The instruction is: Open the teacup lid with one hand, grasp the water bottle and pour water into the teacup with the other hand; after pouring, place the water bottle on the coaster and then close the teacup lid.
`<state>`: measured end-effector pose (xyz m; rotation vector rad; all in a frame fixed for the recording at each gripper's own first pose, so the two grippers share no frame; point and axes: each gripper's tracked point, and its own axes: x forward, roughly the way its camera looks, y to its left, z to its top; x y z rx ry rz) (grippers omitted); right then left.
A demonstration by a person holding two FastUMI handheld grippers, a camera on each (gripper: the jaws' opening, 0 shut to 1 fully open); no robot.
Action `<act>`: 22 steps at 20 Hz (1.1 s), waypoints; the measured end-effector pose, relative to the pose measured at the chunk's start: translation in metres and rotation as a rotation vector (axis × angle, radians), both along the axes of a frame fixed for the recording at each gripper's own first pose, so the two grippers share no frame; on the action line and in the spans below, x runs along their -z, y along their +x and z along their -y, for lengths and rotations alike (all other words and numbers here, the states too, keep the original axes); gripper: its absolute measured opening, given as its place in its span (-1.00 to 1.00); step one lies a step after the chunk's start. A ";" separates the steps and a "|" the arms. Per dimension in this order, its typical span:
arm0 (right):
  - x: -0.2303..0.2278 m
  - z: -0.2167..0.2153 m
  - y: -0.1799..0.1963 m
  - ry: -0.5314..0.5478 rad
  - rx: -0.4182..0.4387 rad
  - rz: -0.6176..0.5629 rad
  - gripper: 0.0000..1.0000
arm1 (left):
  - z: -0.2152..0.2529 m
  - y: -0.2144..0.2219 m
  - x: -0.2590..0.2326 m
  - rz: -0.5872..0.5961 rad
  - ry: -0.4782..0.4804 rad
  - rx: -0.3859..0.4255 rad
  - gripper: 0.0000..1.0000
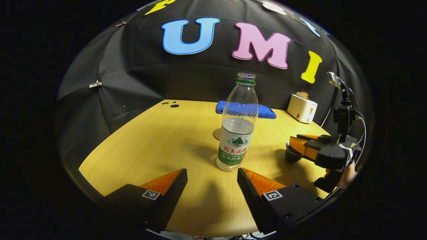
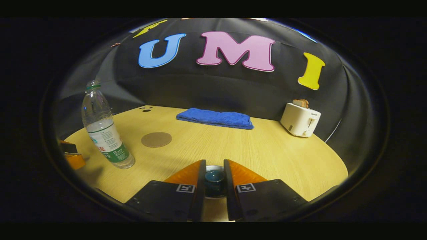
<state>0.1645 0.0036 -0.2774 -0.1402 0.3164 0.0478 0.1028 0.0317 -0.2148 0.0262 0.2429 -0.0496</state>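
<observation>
Standing upright on the desk (image 1: 140,140), the water bottle (image 1: 237,126) sits just ahead of the left gripper (image 1: 212,180), whose fingers are spread wide. The right gripper (image 2: 214,178) clamps the teacup lid (image 2: 214,176); the coaster (image 2: 156,139) lies ahead-left of it.

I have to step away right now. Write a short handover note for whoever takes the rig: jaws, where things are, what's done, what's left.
Left gripper: jaws open, facing the water bottle, not touching it.
Right gripper: jaws closed in on the teacup lid's knob; contact looks likely but is hard to confirm.
The bottle stands upright, uncapped, partly full, on the table, in front of the empty coaster.
Done: approach only.
Left: lift the lid, grasp the bottle, pour, set it on the coaster, close the lid.
</observation>
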 end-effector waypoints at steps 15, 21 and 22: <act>-0.050 0.021 -0.016 0.010 -0.002 0.067 -0.44 | 0.044 0.074 -0.049 0.166 0.033 0.188 0.92; -0.037 0.039 -0.037 0.012 0.042 0.049 -0.44 | 0.056 0.115 -0.056 0.193 0.054 0.240 0.91; -0.035 0.040 -0.040 0.020 0.048 0.042 -0.43 | 0.059 0.119 -0.055 0.186 0.040 0.244 0.91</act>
